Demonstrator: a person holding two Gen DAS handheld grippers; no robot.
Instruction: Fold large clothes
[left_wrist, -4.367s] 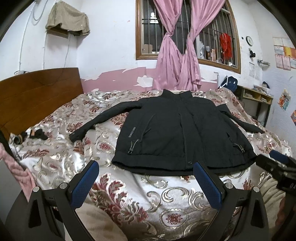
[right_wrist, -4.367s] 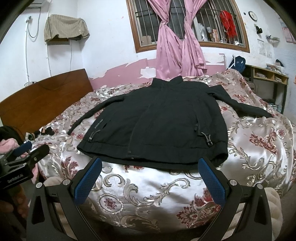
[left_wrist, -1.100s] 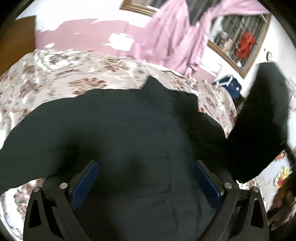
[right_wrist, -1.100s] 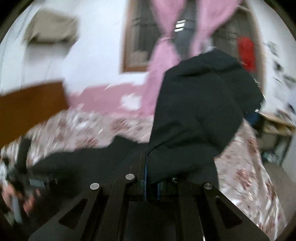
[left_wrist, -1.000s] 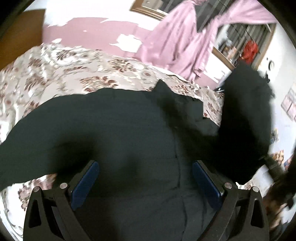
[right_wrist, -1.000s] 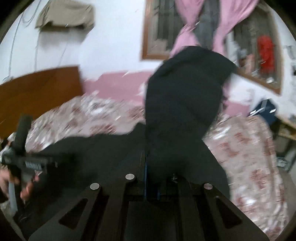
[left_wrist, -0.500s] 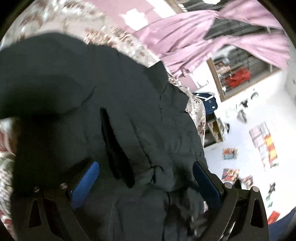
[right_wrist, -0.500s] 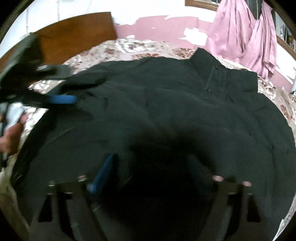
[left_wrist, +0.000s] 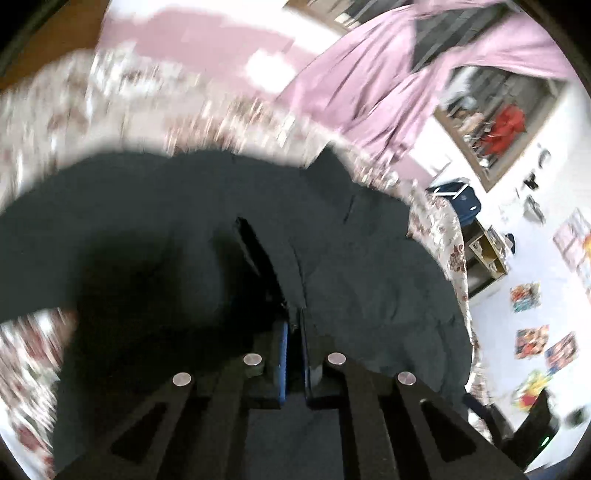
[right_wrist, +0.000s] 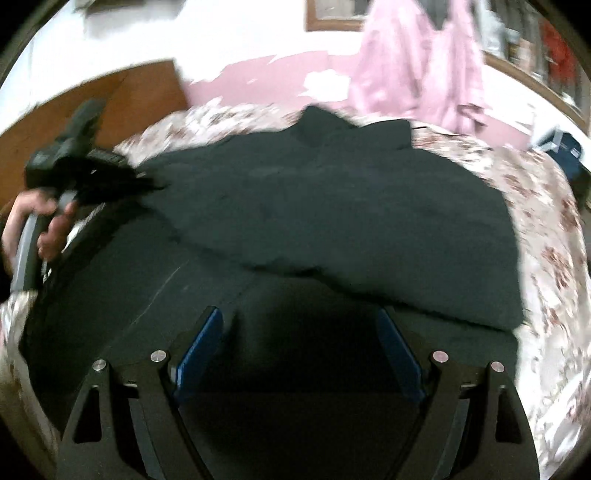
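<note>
So the right claw (right_wrist: 299, 354) that had the black jacket's (right_wrist: 332, 206) right sleeve lifted a second ago has let go: its blue pads now stand wide apart with nothing between them, and that side lies folded over the jacket's body on the floral bed (right_wrist: 546, 229). Meanwhile the left claw (left_wrist: 293, 354) has just snapped closed on a ridge of the jacket's fabric near the front. Looks like the right fold is done and the left one's starting.
</note>
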